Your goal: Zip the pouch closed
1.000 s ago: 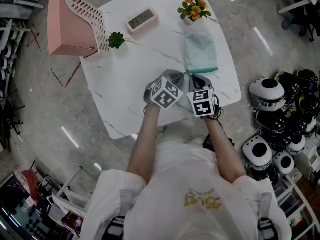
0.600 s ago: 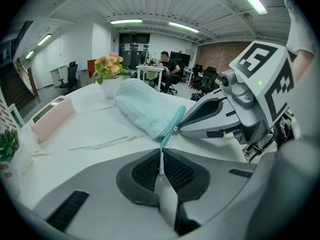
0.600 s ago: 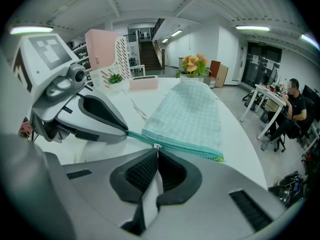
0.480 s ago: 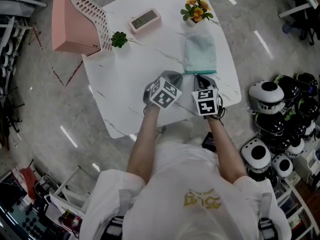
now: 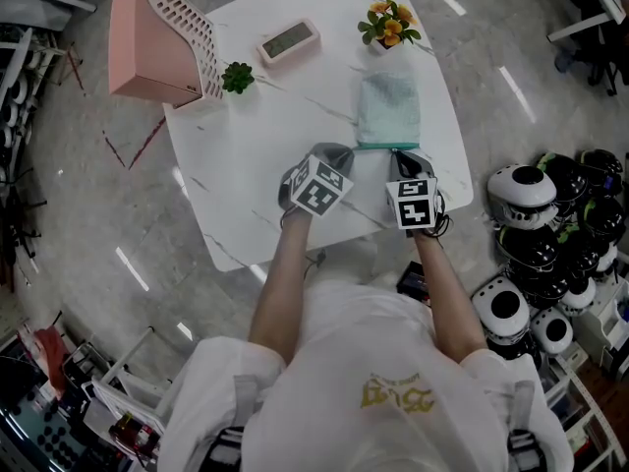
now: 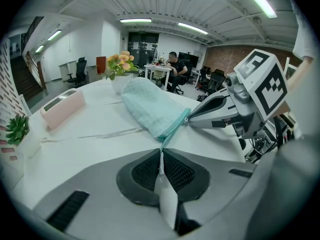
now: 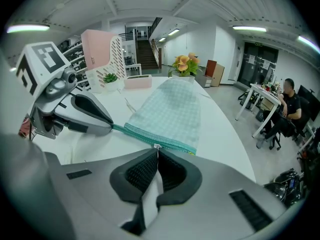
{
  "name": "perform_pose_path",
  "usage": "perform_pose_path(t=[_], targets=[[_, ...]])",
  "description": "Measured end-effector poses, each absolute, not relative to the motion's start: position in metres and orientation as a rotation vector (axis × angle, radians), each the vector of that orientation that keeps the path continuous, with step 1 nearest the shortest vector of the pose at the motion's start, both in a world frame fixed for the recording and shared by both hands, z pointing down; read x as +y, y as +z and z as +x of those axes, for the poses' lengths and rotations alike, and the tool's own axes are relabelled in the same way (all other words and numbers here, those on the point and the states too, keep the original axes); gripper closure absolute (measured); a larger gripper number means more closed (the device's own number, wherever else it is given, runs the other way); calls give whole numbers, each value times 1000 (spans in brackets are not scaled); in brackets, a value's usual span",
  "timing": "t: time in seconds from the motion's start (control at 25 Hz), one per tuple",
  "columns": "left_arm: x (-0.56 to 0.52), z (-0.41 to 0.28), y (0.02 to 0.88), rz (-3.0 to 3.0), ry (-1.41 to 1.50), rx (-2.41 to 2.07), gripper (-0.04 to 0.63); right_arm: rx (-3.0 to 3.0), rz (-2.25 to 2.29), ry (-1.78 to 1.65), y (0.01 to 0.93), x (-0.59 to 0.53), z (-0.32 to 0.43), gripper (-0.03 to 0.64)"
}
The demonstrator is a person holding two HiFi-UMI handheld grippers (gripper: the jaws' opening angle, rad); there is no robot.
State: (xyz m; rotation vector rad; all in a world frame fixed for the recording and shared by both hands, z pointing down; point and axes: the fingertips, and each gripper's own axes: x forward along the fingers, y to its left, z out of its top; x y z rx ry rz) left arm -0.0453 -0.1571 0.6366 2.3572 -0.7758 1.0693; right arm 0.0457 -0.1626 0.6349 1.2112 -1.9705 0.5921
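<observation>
A pale teal checked pouch (image 5: 388, 109) lies on the white marble table (image 5: 246, 155), its zipper edge (image 7: 145, 135) towards me. My left gripper (image 5: 352, 149) is shut on the zipper tape at the pouch's left corner; its tips (image 6: 161, 151) pinch the teal strip (image 6: 172, 131). My right gripper (image 5: 398, 153) is shut on the small zipper pull (image 7: 157, 146), partway along that edge. In the right gripper view the left gripper (image 7: 80, 115) holds the strip taut at the left. The pouch (image 6: 150, 106) rests flat and the right gripper (image 6: 220, 115) meets its corner.
A pink file rack (image 5: 157, 42), a small green plant (image 5: 237, 77), a pink clock (image 5: 287, 39) and a pot of orange flowers (image 5: 390, 23) stand along the table's far side. Black-and-white helmets (image 5: 550, 234) lie on the floor at the right. The table's near edge (image 5: 295, 249) is just behind my grippers.
My right gripper has slid a little to the right along the zipper edge. The left gripper has stayed at the pouch's left corner.
</observation>
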Motion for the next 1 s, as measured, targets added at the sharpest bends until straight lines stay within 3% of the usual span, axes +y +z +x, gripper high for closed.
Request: perform_pose_path(t=[0.88,0.92,1.0], targets=[[-143,-64,636,2291,1006,-937,557,-1946,1307,588,626,-155,71,579],[-142,-65,636,2285,997,-957,547,-1945,1322,592,625,-155,73,572],[-140,-69,636,2264,977,-989,466,-1949,1351,601,621,-154,77,568]])
